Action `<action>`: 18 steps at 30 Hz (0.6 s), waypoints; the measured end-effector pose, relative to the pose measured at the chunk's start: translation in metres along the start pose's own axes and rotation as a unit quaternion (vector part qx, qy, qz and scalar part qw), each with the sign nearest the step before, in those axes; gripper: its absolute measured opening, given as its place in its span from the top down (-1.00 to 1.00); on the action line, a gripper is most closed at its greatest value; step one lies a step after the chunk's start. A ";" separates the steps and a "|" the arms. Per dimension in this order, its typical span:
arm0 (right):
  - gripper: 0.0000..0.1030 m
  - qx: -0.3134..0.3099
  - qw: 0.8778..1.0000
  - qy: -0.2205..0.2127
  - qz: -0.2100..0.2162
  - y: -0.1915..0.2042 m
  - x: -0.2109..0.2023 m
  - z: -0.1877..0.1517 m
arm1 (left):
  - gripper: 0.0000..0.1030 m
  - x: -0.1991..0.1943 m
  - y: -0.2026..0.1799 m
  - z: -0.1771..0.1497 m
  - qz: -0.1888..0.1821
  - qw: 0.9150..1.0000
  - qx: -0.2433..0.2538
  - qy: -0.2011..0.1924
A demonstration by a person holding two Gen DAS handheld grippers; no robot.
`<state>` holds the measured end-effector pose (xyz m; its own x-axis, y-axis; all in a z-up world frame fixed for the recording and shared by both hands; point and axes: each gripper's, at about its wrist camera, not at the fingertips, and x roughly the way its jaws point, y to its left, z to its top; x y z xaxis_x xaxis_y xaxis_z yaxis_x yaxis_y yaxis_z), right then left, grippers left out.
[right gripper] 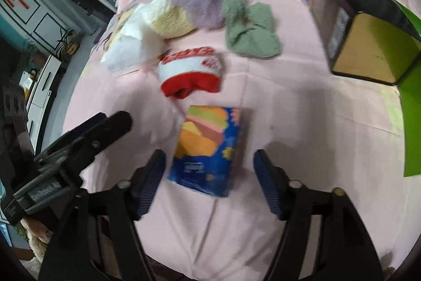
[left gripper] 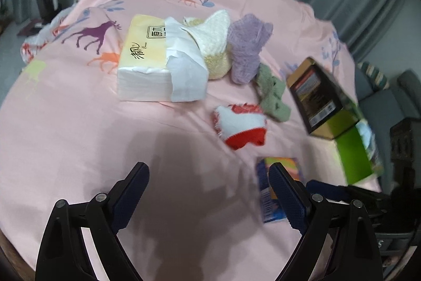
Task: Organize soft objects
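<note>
light: soft, even, moderately bright | shadows: broad grey patches on pink bedsheet (left gripper: 79,123) nearest the cameras | blur: motion smear, strongest right of bedsheet | edges: fisheye bending, black vignette

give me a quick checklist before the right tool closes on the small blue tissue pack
1. Right tool open: ok, jaws spread wide.
2. Blue tissue pack between the jaws: ok, its near end sits in the gap.
3. Pack free of other items: ok, the red and white sock lies apart beyond it.
4. Left tool empty and out of the way: ok, open, off to the left side.
5. Box ready to receive: cannot tell, its opening isn't clearly visible.
6. Image sharp enough to judge contact: not ok, motion blur.
</note>
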<state>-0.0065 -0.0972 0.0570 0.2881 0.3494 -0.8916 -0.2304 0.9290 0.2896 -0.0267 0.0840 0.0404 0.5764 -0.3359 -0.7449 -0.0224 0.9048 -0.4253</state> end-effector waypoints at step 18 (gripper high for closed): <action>-0.02 0.084 0.992 0.030 0.091 -0.024 0.018 -0.002 | 0.00 0.038 -0.054 -0.029 -0.087 0.990 0.078 0.077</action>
<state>0.0026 -0.1132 0.0337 0.1982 0.5097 -0.8372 -0.1141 0.8603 0.4968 -0.0269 0.0146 0.0204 0.4287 -0.5156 -0.7418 0.2005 0.8550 -0.4783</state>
